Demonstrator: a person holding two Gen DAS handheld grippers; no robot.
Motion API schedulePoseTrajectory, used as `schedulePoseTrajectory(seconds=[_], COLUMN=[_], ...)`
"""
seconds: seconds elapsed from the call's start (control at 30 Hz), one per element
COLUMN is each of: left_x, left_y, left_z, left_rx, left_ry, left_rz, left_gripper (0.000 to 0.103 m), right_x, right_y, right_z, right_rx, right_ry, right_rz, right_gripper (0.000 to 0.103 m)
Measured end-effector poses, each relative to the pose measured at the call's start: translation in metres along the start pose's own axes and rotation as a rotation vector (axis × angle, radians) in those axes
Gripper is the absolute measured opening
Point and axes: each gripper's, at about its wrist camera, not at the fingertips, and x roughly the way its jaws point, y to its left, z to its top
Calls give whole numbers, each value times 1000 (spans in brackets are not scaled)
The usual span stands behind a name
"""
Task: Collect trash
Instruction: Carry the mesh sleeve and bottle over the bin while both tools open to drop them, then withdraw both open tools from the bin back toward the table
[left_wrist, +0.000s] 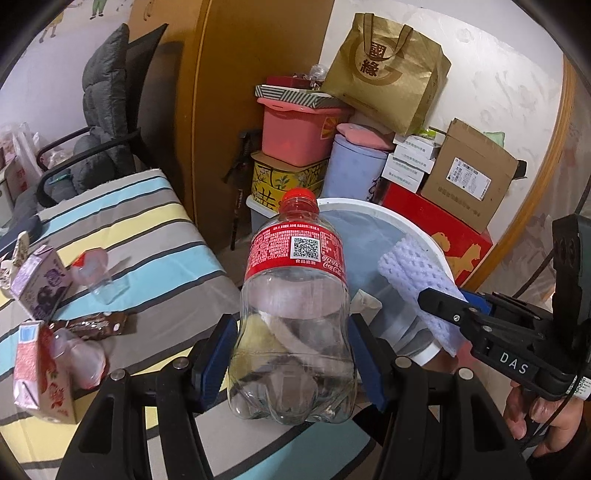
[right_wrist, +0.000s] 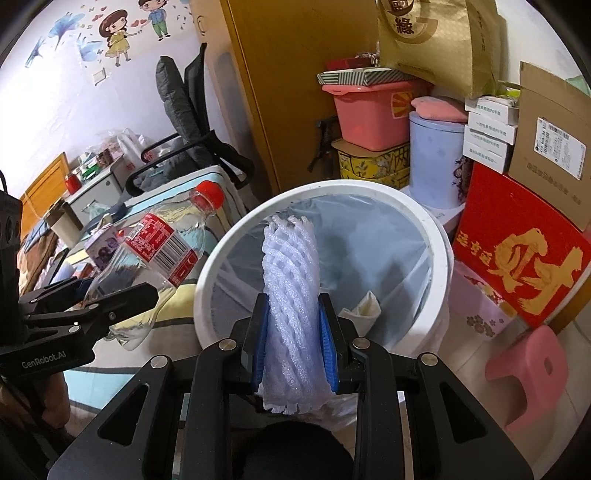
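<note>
My left gripper (left_wrist: 291, 354) is shut on an empty clear cola bottle (left_wrist: 295, 317) with a red label and red cap, held upright above the bed's edge; it also shows in the right wrist view (right_wrist: 155, 254). My right gripper (right_wrist: 293, 325) is shut on a white foam fruit net (right_wrist: 291, 295), held over the near rim of the white trash bin (right_wrist: 441, 258). The bin has a clear liner and a crumpled paper scrap (right_wrist: 364, 306) inside. The foam net (left_wrist: 417, 280) and the bin (left_wrist: 373, 206) also show in the left wrist view.
On the striped bed (left_wrist: 147, 229) lie two drink cartons (left_wrist: 40, 280), a brown wrapper (left_wrist: 96, 325), and plastic wrappers (left_wrist: 92, 266). Stacked boxes, a pink bucket (left_wrist: 299, 136), a red box (right_wrist: 517, 251) and a pink stool (right_wrist: 524, 373) crowd around the bin. An office chair (left_wrist: 107, 122) stands behind the bed.
</note>
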Motion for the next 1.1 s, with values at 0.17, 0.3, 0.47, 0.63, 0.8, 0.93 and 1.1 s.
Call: schedulePoseTrajectory(seconds=[0.17,0.3,0.47,0.63,0.8,0.93,1.1], left_x=[10,16,26,24,18,8,-8], left_y=[0,0,4,1,4,8,12], left_z=[4,7,11,15,16,15,9], left_rx=[7,6,-10,-5,-17,-30,-46], left_ry=[11,19,36,17,-6,-22,-44], left_rz=[-9,-11,-20,-34,-27,-21,-6], left_gripper=[62,62,62,64,66,67,67], right_x=[4,8,14,17,13,8,3], right_y=[-5,-5,-8,-9,-11,-10,-3], right_z=[1,2,3,2,3,4,3], right_rx=[7,8,12,13,23,17,6], right_ry=[10,20,45,63,43,26,16], right_rz=[-13,-19,-28,-41,-35,-36,-21], right_gripper=[28,28,30,34,55,55,55])
